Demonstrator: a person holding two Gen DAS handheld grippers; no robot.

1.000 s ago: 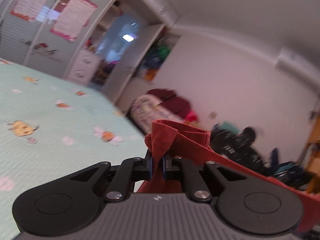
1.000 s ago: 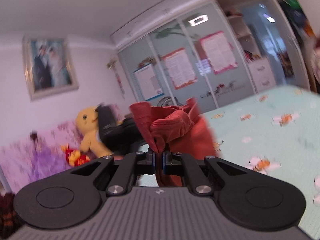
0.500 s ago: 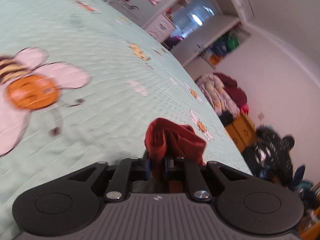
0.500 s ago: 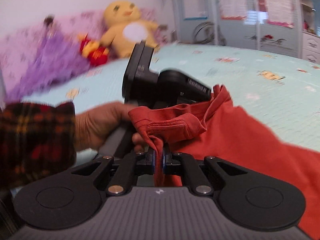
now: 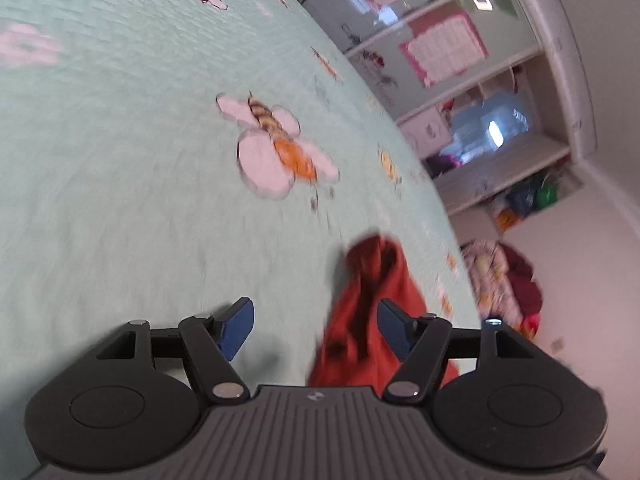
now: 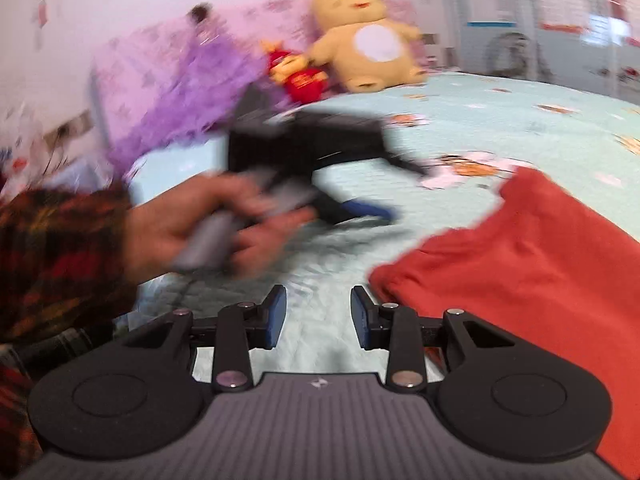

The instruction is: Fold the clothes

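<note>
Left wrist view: at the lower centre, the left gripper (image 5: 314,326) is seen with its blue pads (image 5: 236,330) spread wide, having just been opening; nothing is pressed between them. The rust-red garment (image 5: 368,312) is bunched in the gap toward the right-hand pad, rising from the lower centre to mid-frame right; whether it touches that pad cannot be told through the blur. Beyond it, the pale green bedspread (image 5: 120,160) with a bee motif (image 5: 280,148) fills the left and centre, and a wardrobe (image 5: 500,92) with shelves occupies the upper right.

Right wrist view: the right gripper (image 6: 318,316) at lower centre is released, its jaws partly apart after just opening, with only bedspread between them. The garment (image 6: 540,264) lies flat at the lower right, its near edge just beside the right-hand finger. At mid-left, a hand (image 6: 192,224) in a plaid sleeve (image 6: 60,260) holds the other, blurred gripper. At the upper centre, a yellow plush toy (image 6: 368,36) sits.
</note>
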